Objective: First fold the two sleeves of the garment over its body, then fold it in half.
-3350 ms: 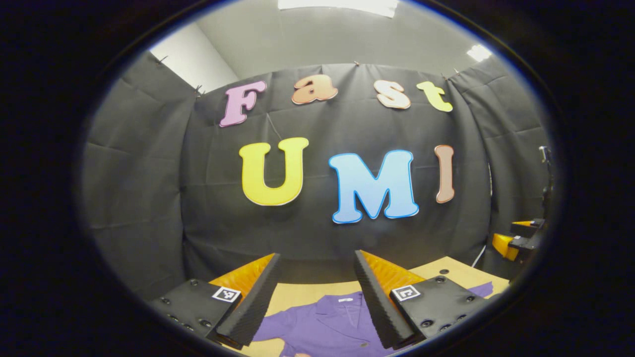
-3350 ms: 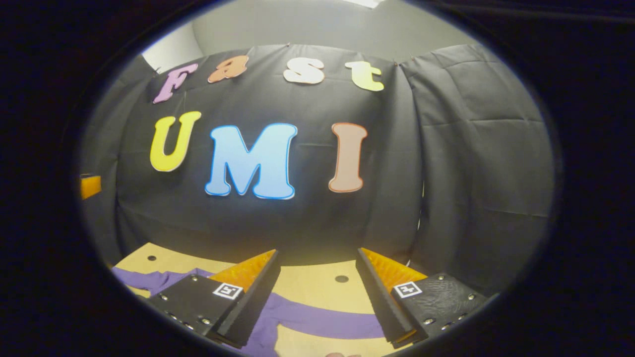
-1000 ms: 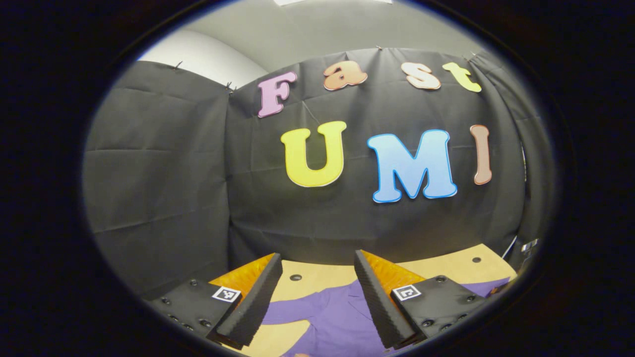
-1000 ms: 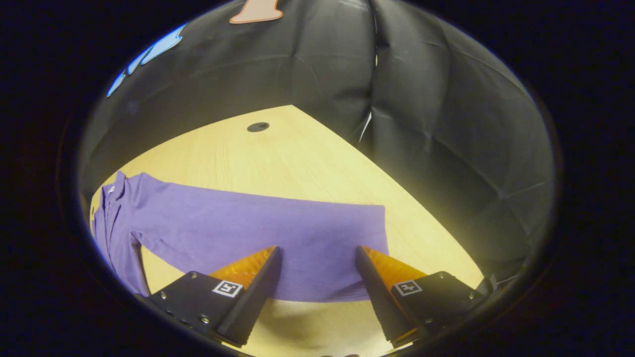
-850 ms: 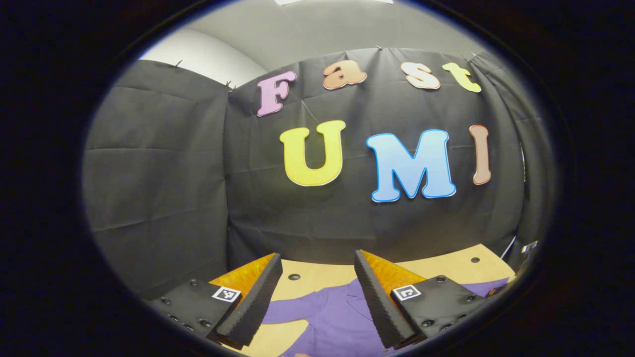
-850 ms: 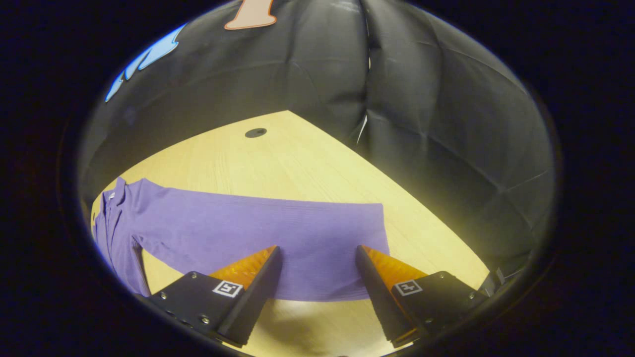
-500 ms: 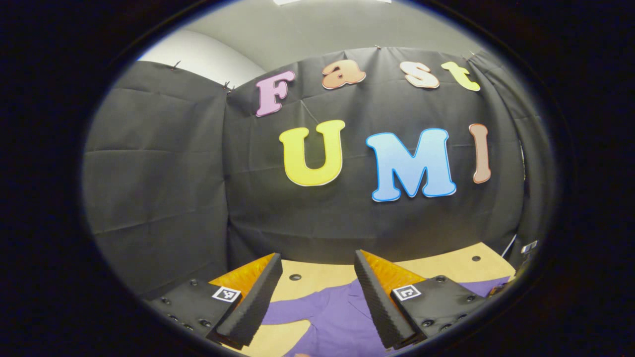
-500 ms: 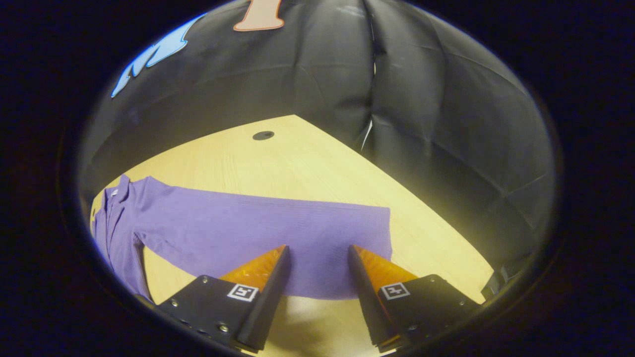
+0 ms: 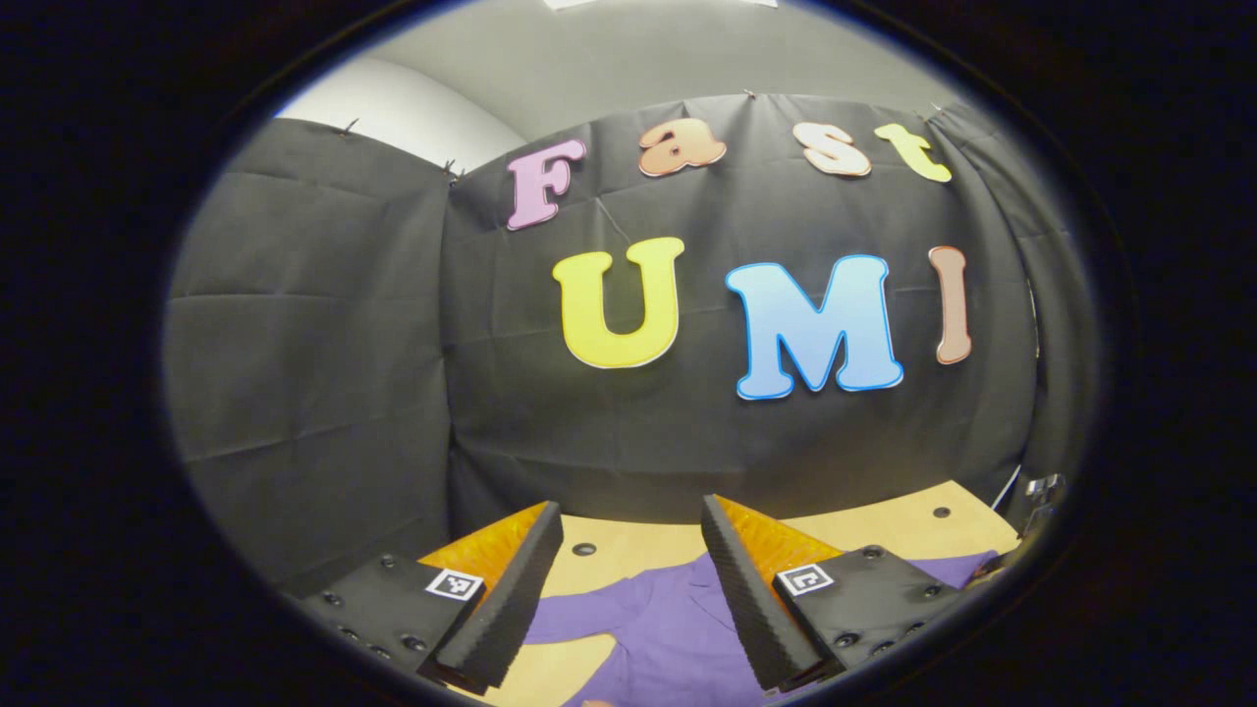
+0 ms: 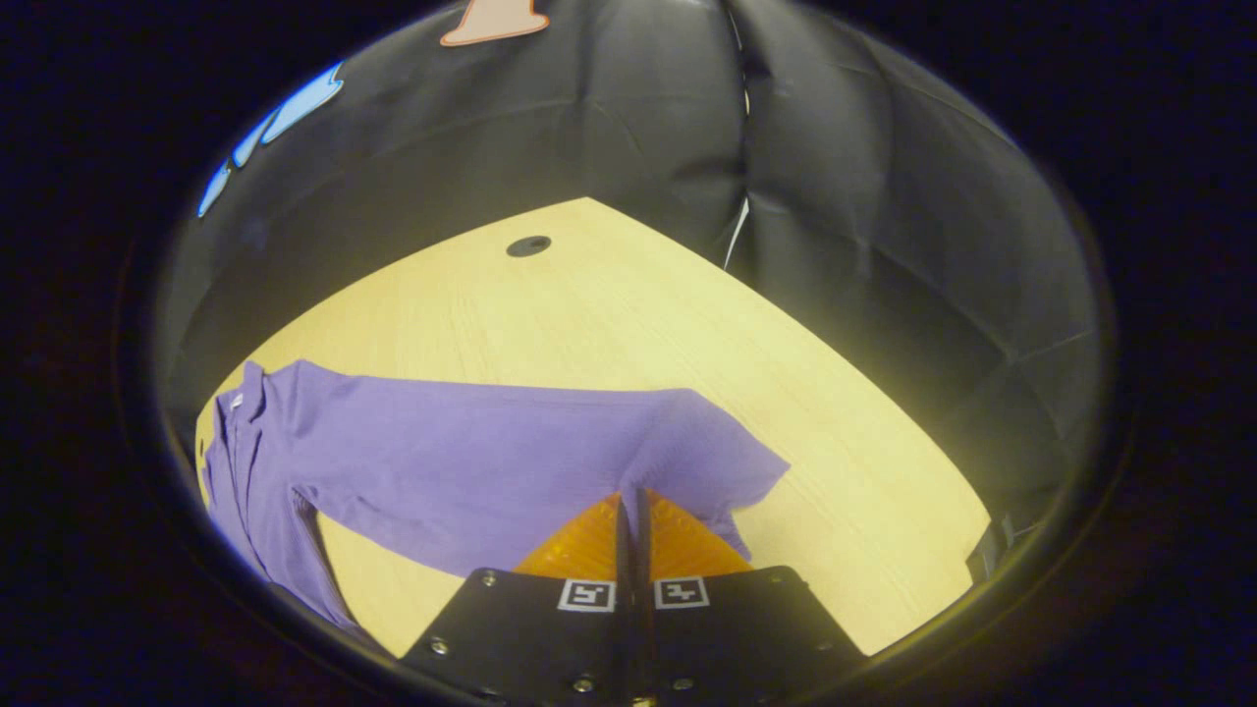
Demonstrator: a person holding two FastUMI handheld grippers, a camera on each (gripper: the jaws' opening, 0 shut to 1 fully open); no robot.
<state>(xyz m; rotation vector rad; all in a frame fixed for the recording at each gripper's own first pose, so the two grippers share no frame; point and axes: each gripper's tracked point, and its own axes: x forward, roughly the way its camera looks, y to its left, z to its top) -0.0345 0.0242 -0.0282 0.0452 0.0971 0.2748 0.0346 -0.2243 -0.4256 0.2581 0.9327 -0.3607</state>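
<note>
Pinching the purple sleeve [image 10: 550, 462] at lower centre of frame, right gripper [image 10: 631, 506] closed on it; left gripper [image 9: 628, 540] gapes wide above garment [image 9: 668, 638]

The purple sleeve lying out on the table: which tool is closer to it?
Right. The right tool is shut on the purple sleeve near its cuff. The left tool hangs open above the garment's collar, touching nothing.
</note>
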